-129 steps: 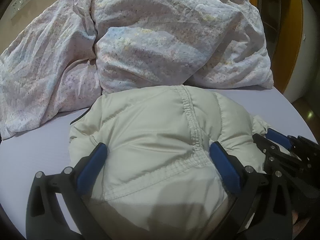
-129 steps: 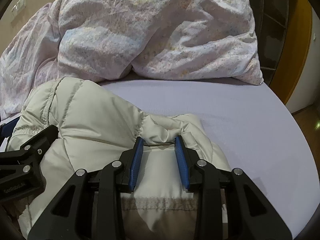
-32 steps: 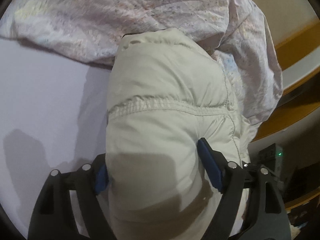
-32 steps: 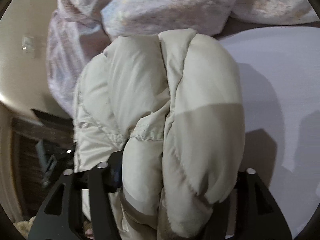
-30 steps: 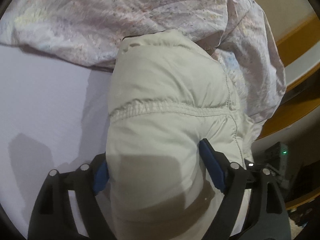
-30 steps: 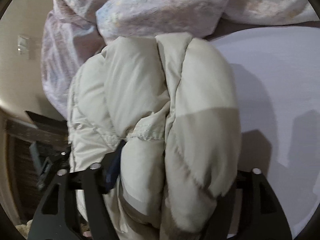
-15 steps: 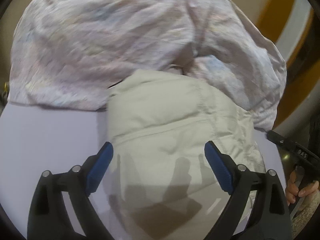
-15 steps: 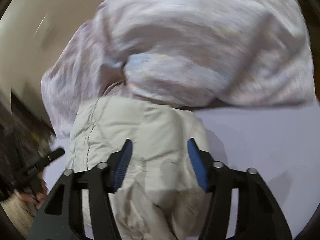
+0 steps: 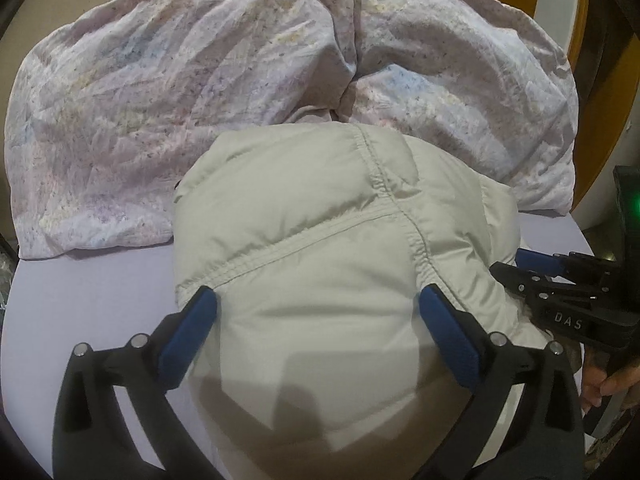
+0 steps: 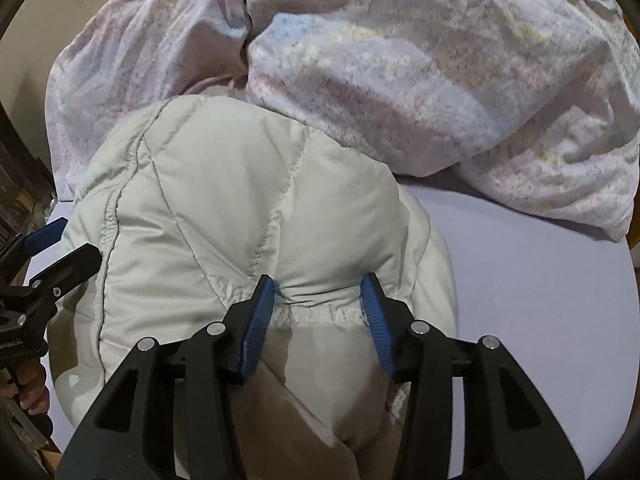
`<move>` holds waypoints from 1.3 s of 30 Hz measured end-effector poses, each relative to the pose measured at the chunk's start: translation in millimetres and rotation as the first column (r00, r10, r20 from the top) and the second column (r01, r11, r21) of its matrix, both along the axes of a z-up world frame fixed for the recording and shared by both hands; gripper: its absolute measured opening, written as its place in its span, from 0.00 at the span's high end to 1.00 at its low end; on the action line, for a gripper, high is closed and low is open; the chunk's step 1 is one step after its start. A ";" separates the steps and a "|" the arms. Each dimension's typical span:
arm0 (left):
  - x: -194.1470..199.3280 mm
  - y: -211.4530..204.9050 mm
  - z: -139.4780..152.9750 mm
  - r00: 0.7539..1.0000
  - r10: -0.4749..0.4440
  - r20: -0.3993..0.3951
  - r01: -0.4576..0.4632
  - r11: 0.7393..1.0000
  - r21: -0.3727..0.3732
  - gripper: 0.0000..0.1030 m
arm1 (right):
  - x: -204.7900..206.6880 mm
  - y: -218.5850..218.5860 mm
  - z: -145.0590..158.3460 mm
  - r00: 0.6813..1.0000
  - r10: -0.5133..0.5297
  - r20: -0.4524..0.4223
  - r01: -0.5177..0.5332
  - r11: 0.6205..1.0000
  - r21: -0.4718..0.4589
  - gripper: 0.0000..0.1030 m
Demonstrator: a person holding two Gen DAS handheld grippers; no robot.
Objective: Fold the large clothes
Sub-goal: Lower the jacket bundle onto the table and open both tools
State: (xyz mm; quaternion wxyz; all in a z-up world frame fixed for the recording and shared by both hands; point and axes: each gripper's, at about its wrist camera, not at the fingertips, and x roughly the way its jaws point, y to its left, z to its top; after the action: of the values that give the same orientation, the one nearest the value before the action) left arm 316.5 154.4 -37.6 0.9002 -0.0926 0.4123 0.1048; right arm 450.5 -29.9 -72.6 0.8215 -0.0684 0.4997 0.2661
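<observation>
A cream puffer jacket (image 9: 320, 264) lies folded into a thick bundle on the lilac bed sheet (image 9: 100, 292); it also fills the middle of the right wrist view (image 10: 240, 216). My left gripper (image 9: 318, 312) is wide open, its blue pads straddling the bundle's near end. My right gripper (image 10: 318, 300) is partly open, its pads on either side of a bunched seam at the jacket's near edge, not clamped. The right gripper also shows at the right of the left wrist view (image 9: 560, 280), and the left gripper at the left edge of the right wrist view (image 10: 44, 256).
A crumpled floral duvet (image 9: 240, 60) is heaped behind the jacket, touching its far end; it also shows in the right wrist view (image 10: 420, 60). The bed's edge and an orange wooden frame (image 9: 592, 60) lie to the right. Bare sheet (image 10: 520, 280) lies right of the jacket.
The jacket bundle, held up by both grippers a second ago, now lies on the bed. Both grippers have opened and let it go; the views have swung back to level.
</observation>
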 end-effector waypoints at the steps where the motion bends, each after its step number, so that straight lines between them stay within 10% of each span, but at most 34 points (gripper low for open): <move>1: 0.7 -0.3 -1.8 1.000 -0.001 0.001 0.001 1.000 0.006 0.02 | 0.2 0.4 -2.3 1.000 -0.003 -0.001 0.003 1.000 0.003 0.54; 24: 8.8 1.9 -24.5 1.000 -0.013 0.017 0.012 0.998 0.062 0.02 | -0.4 -15.8 9.4 0.990 -0.128 0.058 0.119 0.984 0.135 0.54; 39: 10.0 -0.9 -17.6 1.000 -0.004 -0.001 0.004 0.997 0.080 0.02 | 22.6 1.7 -3.1 0.992 -0.124 -0.014 0.125 0.992 0.015 0.41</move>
State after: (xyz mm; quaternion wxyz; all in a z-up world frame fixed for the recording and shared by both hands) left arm 326.5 153.5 -55.2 0.9032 -0.0556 0.4084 0.1196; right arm 473.1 -28.2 -75.7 0.8336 -0.0288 0.5064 0.2188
